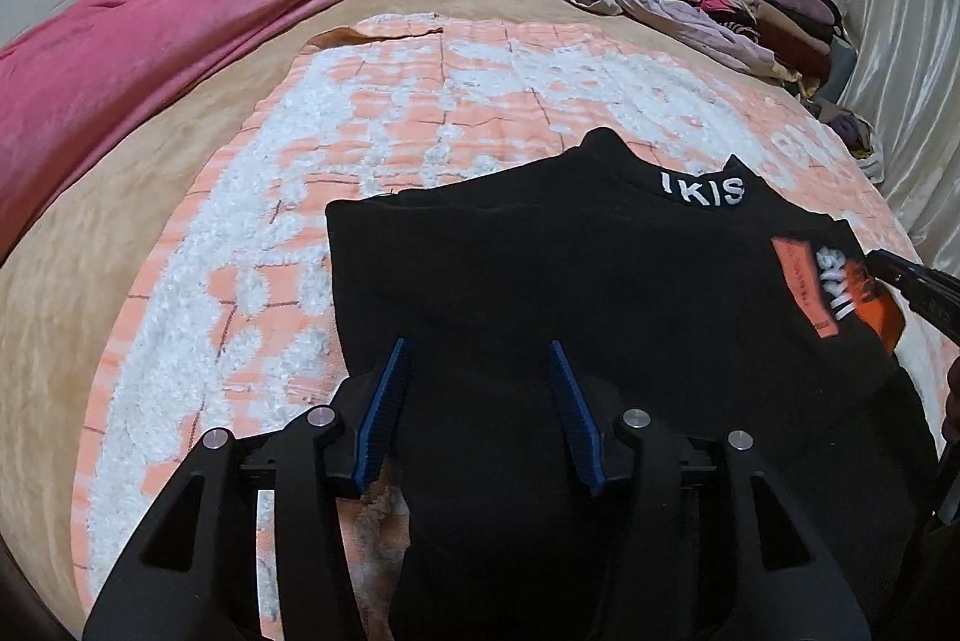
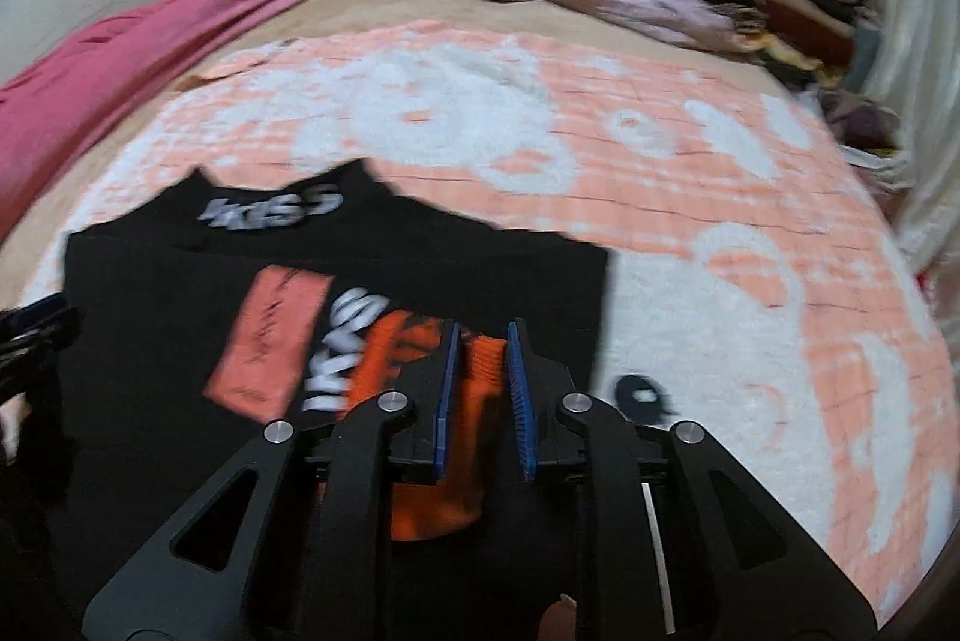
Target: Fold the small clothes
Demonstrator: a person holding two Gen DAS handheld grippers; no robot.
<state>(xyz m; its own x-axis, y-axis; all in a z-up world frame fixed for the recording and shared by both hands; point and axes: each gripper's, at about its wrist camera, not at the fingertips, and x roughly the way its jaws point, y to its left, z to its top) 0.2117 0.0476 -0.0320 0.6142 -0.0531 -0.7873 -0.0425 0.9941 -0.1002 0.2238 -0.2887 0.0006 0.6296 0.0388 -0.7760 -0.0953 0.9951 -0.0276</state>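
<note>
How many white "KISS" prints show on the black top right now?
2. One sits on the collar at the far edge of the black top; the other runs sideways on the chest, between the pink patch and the orange print. Folds may hide more.

Left gripper (image 1: 480, 359): matte black angular linkage arms with triangular cut-outs, round silver pivot screws, and two ribbed blue rubber pads (image 1: 384, 407). Right gripper (image 2: 485, 341) looks identical, with a thin silver strip at five o'clock.

White letters "IKIS" show on the far collar of the black top (image 1: 600, 293); its right chest print repeats similar white letters, blurred, beside an orange patch (image 1: 801, 284)
</note>
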